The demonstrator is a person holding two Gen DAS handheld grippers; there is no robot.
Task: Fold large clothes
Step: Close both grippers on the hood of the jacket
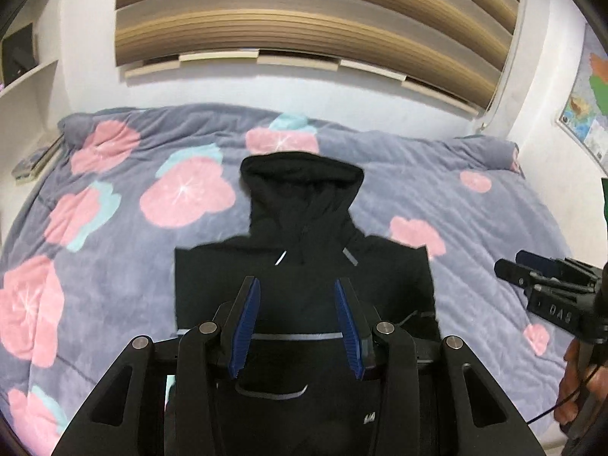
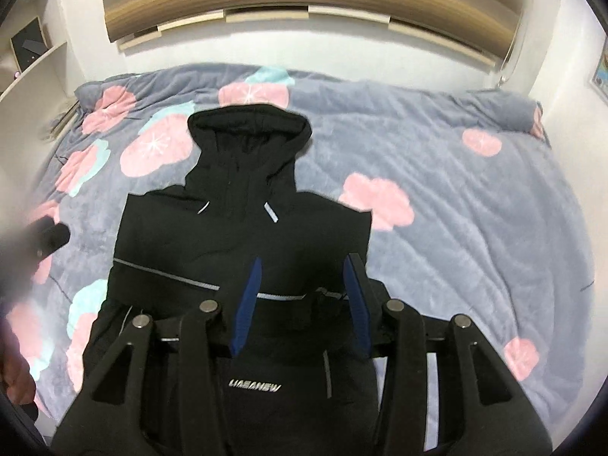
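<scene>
- The black hooded jacket (image 2: 243, 228) lies flat on the bed's flowered blanket (image 2: 456, 190), hood pointing to the headboard wall, sleeves apparently tucked in so the body reads as a neat rectangle
- It looks padded and soft, so it should be floppy rather than stiff, with some weight to it; the shell seems smooth and may slide between the pads
- Best bet for a hold, by the look of it: the two outer edges or lower corners of the body, one per side, pinching through all the layers so the fold comes over in one piece; the hood is bulky and a poor place to grab
- The left hand-held gripper (image 1: 298, 285) hangs above the jacket's chest, tilted down at it, jaws partly apart, blue pads (image 1: 250, 315) with nothing between them
- The right hand-held gripper (image 2: 304, 262) hovers over the same garment, also angled down, jaws partly apart and holding nothing; the jacket's reflective stripe (image 2: 167, 273) runs below it
- In the left wrist view the right tool shows at the far edge, well clear of the cloth, with the person's hand (image 1: 577, 383) on its grip
- Neither tool touches the jacket
</scene>
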